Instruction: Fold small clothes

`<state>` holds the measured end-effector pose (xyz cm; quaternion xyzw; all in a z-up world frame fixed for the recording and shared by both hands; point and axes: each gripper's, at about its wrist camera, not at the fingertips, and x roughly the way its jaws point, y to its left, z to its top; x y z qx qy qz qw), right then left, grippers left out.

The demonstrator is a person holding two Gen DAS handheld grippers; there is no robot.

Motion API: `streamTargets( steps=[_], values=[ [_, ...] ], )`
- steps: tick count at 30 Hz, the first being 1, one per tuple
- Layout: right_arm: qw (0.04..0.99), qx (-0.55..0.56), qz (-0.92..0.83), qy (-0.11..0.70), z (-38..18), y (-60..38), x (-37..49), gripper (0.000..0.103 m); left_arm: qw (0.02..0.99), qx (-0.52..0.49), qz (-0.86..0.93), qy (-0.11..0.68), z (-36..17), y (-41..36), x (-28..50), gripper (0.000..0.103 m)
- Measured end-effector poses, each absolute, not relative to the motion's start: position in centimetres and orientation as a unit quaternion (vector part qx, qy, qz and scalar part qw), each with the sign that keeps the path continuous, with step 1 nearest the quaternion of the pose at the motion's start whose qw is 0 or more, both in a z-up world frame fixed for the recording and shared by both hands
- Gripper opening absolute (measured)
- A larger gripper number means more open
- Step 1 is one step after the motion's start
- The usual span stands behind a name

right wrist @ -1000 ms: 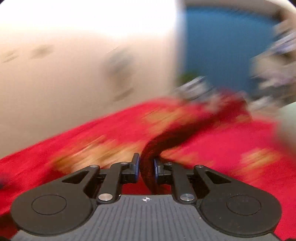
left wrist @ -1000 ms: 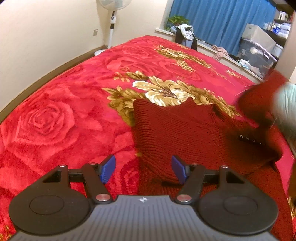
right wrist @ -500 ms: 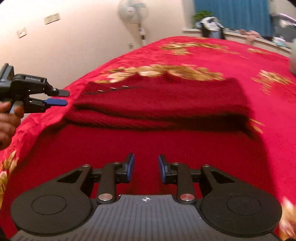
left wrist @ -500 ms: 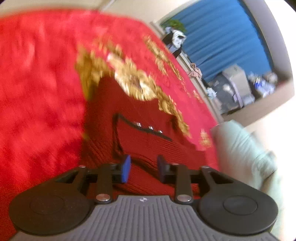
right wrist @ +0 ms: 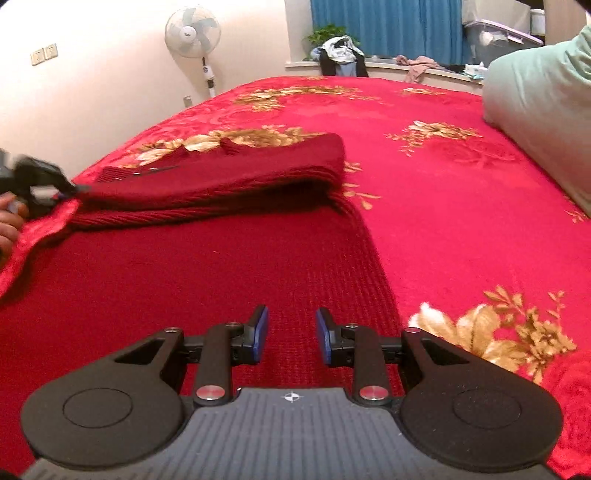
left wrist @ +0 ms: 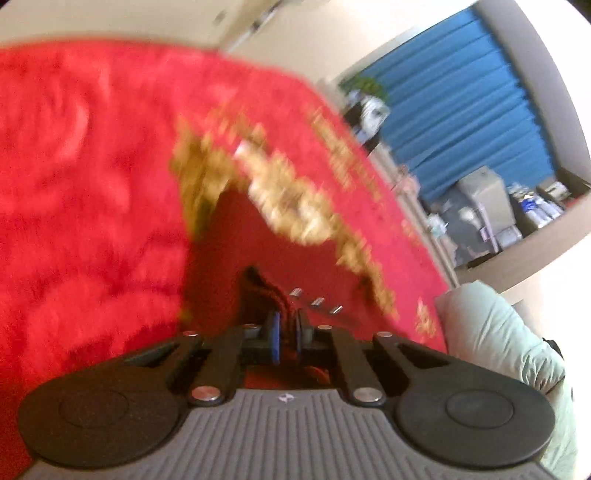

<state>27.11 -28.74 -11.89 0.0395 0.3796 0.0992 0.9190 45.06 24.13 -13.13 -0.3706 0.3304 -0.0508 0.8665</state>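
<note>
A dark red knitted sweater (right wrist: 207, 266) lies on the red bedspread (right wrist: 461, 192), its far part folded over (right wrist: 236, 173) onto the near part. In the left wrist view my left gripper (left wrist: 286, 321) is shut on a raised edge of the sweater (left wrist: 251, 236), right beside a row of small metal buttons (left wrist: 317, 302). The right wrist view shows that gripper (right wrist: 40, 181) and a hand (right wrist: 9, 221) at the sweater's left end. My right gripper (right wrist: 291, 325) hovers open over the near flat part, nothing between its pads.
Pale green padded fabric (right wrist: 535, 110) lies on the bed's right side. A standing fan (right wrist: 192, 33) is by the far wall. Blue curtains (right wrist: 384, 26) hang behind a sill with clothes (right wrist: 340, 51). Storage boxes (left wrist: 487, 206) stand in the corner.
My left gripper rolled, dropped to the sweater and closed on its edge by the buttons. My right gripper let go of the sweater and pulled back over its near part.
</note>
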Motion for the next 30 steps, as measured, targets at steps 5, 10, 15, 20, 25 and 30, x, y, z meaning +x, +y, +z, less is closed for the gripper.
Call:
streamTargets(
  steps=[5,10,15,20,25,30],
  values=[
    [0.907,0.028,0.067,0.415,-14.3,-29.0,28.3,0.030,0.898,-0.277,0.013,0.340,-12.3,23.2,43.9,0.011],
    [0.914,0.039,0.044,0.402,-13.6,-30.0,28.3,0.032,0.923,-0.209,-0.048,0.321,-11.8,20.6,43.6,0.019],
    [0.916,0.076,0.011,0.393,-12.2,-32.2,28.1,0.032,0.931,-0.109,-0.028,0.347,-10.5,17.6,42.1,0.020],
    [0.931,0.129,0.009,0.342,-7.0,-35.6,25.2,0.043,0.955,-0.069,-0.047,0.285,-4.2,16.1,33.7,0.032],
    [0.921,0.144,0.020,0.362,-6.7,-37.4,22.6,0.044,0.942,-0.065,-0.036,0.328,-4.6,16.3,23.0,0.038],
    [0.890,0.155,0.026,0.429,-10.3,-37.8,21.4,0.044,0.913,-0.111,0.003,0.393,-9.9,18.0,14.6,0.040]
  ],
)
